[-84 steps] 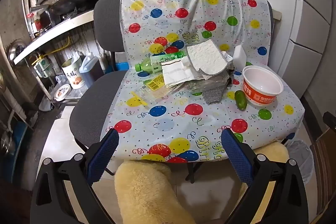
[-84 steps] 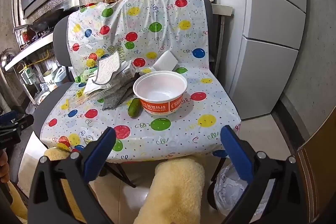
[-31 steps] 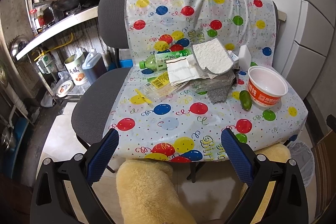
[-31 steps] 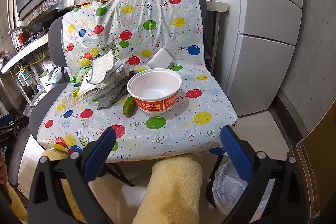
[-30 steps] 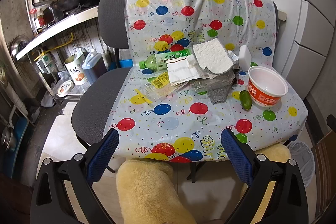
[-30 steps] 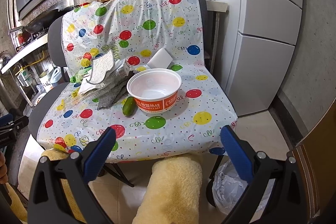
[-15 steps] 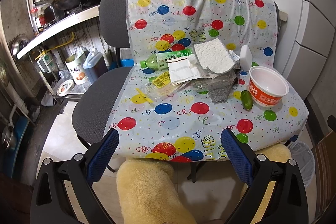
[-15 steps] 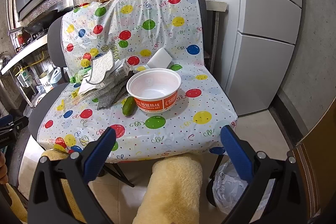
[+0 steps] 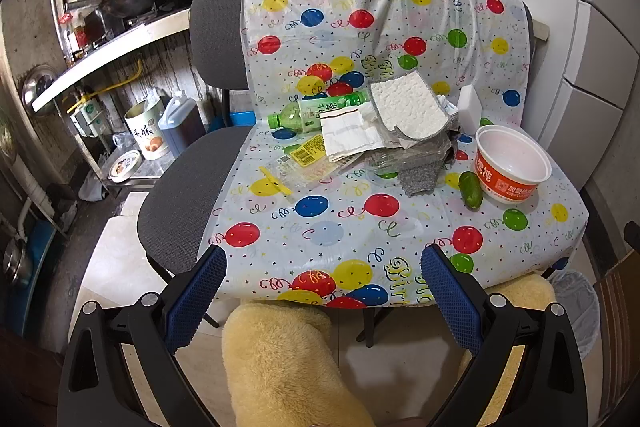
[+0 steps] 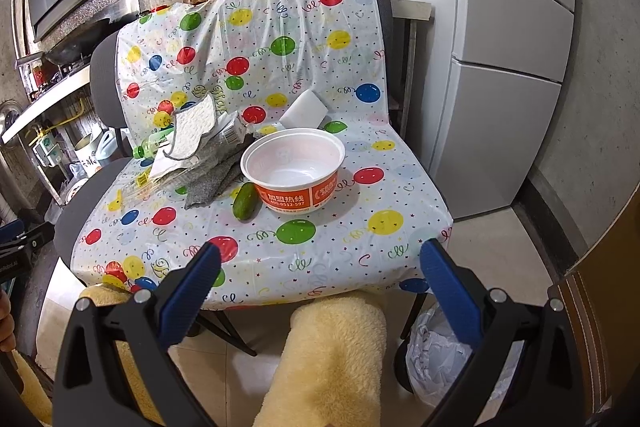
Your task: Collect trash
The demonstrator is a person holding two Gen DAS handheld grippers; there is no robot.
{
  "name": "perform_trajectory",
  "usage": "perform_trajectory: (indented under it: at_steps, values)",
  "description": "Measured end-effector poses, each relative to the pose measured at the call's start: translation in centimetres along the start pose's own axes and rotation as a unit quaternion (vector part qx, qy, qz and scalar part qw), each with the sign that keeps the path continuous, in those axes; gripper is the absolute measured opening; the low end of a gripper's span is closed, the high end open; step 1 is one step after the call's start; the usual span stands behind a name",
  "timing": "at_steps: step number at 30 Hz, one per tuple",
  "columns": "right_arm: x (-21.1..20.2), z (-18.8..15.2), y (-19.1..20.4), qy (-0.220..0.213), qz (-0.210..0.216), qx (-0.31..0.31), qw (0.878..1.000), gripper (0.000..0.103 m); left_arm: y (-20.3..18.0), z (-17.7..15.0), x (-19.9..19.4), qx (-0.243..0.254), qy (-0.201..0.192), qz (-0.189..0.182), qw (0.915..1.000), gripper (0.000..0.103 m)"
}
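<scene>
**Over the chairs, both grippers wide and empty**

Over the near edge of the balloon-print cover (image 9: 344, 227) we hold both tools back from the trash, above the floor and our fuzzy yellow knees. Our left gripper (image 9: 322, 279) has its blue pads spread wide with nothing between them; our right gripper (image 10: 320, 267) is spread just as wide and holds nothing either.

On the cover the trash sits in a loose heap toward the far middle. A green plastic bottle (image 9: 316, 111) lies on its side at the far left of the heap, cap pointing left. Against it rests a folded white paper wrapper (image 9: 346, 137), and partly over that a white quilted cloth (image 9: 408, 109) with a grey edge. Beneath them lie a crumpled clear packet with a yellow label (image 9: 310, 153) and a grey rag (image 9: 422, 177) that reaches nearest to us. A white sponge block (image 10: 304, 109) stands at the far side, behind the heap.

Right of the heap stands an empty white-and-orange noodle bowl (image 10: 294, 169), upright. A small cucumber (image 10: 245, 201) lies touching its left side.

Down on the floor at the near right, a bin with a white liner (image 10: 436, 351) sits beside the chair leg, under the edge of the cover. A grey fridge (image 10: 508, 67) stands to the right.
</scene>
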State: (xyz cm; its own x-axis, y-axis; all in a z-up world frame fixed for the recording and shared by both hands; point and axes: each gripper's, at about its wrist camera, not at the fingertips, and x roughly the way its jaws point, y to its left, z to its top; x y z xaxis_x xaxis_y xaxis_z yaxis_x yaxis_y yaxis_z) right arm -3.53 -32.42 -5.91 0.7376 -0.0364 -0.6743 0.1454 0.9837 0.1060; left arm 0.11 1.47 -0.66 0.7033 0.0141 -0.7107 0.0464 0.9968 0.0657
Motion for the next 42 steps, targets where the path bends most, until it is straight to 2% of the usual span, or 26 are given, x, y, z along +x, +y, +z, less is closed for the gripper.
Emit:
perform_trajectory:
  at_steps: [13,22,26,30,33,38,42]
  values:
    - [0.1,0.0,-0.1,0.001,-0.001,0.002,1.000,0.097,0.2,-0.2,0.1,0.000,0.002,0.000,1.0000,0.097]
    - [1.8,0.3,-0.3,0.010,-0.002,0.002,1.000,0.097,0.2,0.0,2.3,-0.003,0.029,0.006,0.9996,0.097]
    - [3.0,0.9,-0.5,-0.004,0.003,-0.001,1.000,0.097,-0.4,0.4,4.1,0.003,0.044,0.003,0.9990,0.097]
    - [4.6,1.8,-1.1,-0.018,0.000,0.011,1.000,0.097,-1.3,0.4,6.3,0.004,0.030,-0.023,0.9993,0.096]
    - [5.9,2.4,-2.0,-0.033,0.007,0.027,0.999,0.097,-2.8,0.1,7.9,0.025,0.018,-0.043,0.9986,0.096]
    - [8.4,3.2,-3.3,-0.020,0.007,0.044,0.999,0.097,-6.3,0.9,10.8,0.043,0.053,-0.091,0.9935,0.096]
    - [10.2,3.6,-4.0,-0.012,0.006,0.045,0.999,0.097,-9.4,1.3,13.3,0.066,0.064,-0.101,0.9907,0.095]
